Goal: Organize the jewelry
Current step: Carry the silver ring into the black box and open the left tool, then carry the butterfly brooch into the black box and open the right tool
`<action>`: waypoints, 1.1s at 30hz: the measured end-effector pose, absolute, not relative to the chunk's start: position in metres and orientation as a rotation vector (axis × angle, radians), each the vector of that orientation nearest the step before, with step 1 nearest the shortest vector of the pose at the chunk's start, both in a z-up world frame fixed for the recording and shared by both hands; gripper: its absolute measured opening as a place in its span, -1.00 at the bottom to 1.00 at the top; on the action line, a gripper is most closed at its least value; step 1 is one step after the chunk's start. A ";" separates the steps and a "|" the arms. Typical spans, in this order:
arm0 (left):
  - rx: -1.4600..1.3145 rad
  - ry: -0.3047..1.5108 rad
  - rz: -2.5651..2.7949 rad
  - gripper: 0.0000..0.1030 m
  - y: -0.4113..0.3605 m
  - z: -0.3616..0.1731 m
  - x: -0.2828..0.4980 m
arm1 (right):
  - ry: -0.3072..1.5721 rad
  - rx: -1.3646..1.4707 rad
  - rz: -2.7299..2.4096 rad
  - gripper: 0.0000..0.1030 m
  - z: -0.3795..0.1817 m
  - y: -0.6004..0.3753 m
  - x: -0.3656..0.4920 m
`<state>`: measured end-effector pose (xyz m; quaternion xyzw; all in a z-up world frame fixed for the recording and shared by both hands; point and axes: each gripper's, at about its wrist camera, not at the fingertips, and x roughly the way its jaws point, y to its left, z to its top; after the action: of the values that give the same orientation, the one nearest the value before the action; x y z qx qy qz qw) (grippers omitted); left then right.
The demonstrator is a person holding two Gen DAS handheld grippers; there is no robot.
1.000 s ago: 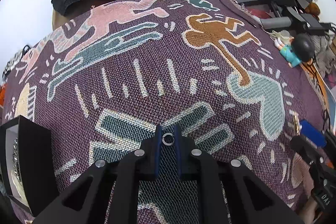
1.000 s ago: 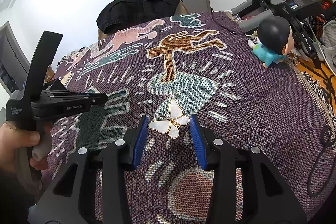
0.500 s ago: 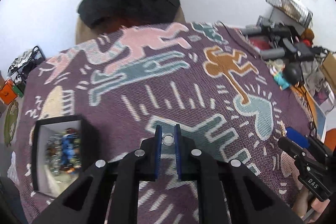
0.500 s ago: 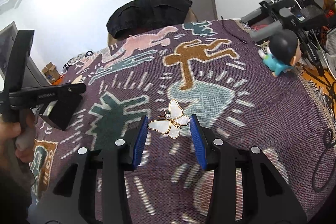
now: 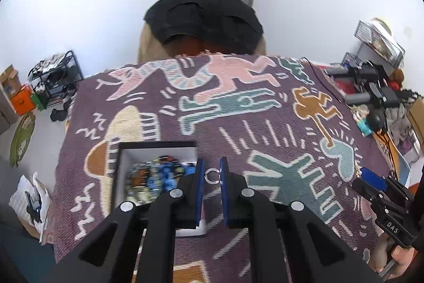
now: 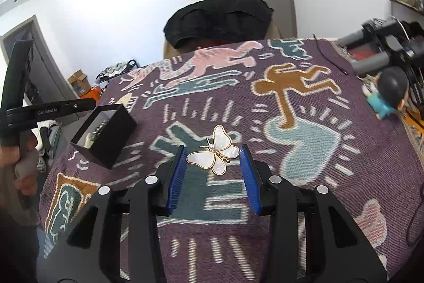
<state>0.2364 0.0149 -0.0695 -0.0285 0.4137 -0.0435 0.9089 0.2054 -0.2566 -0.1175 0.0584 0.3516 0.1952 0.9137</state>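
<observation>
Ring (image 5: 212,175) sits clamped between the blue pads of our left gripper (image 5: 212,174), jaws nearly together on it, held up above the patterned cloth (image 5: 265,108). It's a small silver ring. We see it hanging just right of the black jewelry box (image 5: 156,143), over the box's right edge in the left wrist view. Box is open-topped with a white lining and holds a heap of mixed pieces, blue and amber ones among them; they're blurred, so we can't tell them apart.

Right gripper (image 6: 214,158) is clamped on the butterfly brooch (image 6: 214,156): white wings with gold edging and a pearl at the middle, wingtips pressed against both blue pads (image 6: 177,174). Brooch is held clear of the cloth, over a teal figure in the weave. In the right wrist view the box (image 6: 106,135) stands well to the left of it, near the cloth's left edge.

Far right of the table: a dark-headed figurine (image 6: 388,90) in a teal outfit, lying on the cloth's edge.
</observation>
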 end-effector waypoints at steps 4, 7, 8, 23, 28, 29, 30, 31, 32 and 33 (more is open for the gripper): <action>-0.087 0.851 -0.068 -0.81 0.038 -0.071 0.231 | 0.720 0.102 0.420 -0.20 -0.113 -0.242 0.206; -0.102 0.853 -0.056 -0.81 0.049 -0.074 0.229 | 0.724 0.092 0.436 -0.20 -0.112 -0.231 0.207; -0.111 0.851 -0.051 -0.81 0.053 -0.075 0.228 | 0.726 0.088 0.440 -0.20 -0.112 -0.229 0.207; -0.192 0.825 -0.005 -0.07 0.092 -0.095 0.235 | 0.709 0.018 0.488 -0.20 -0.095 -0.185 0.214; -0.193 0.804 0.012 -0.07 0.101 -0.089 0.225 | 0.686 -0.001 0.547 -0.19 -0.079 -0.154 0.225; -0.200 0.798 0.014 -0.07 0.105 -0.087 0.221 | 0.686 -0.006 0.559 -0.19 -0.077 -0.146 0.226; -0.205 0.795 0.016 -0.06 0.108 -0.086 0.218 | 0.686 -0.012 0.568 -0.19 -0.077 -0.140 0.228; -0.208 0.792 0.019 -0.01 0.110 -0.085 0.216 | 0.687 -0.019 0.578 -0.19 -0.076 -0.133 0.229; -0.212 0.785 0.022 0.08 0.113 -0.084 0.213 | 0.690 -0.025 0.596 -0.19 -0.075 -0.124 0.231; -0.216 0.777 0.026 0.12 0.116 -0.082 0.209 | 0.693 -0.028 0.608 -0.19 -0.075 -0.118 0.232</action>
<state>0.2086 0.1160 -0.0822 -0.1050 0.3780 0.0128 0.9197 0.2323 -0.1184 -0.0748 -0.0135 0.3344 0.2932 0.8956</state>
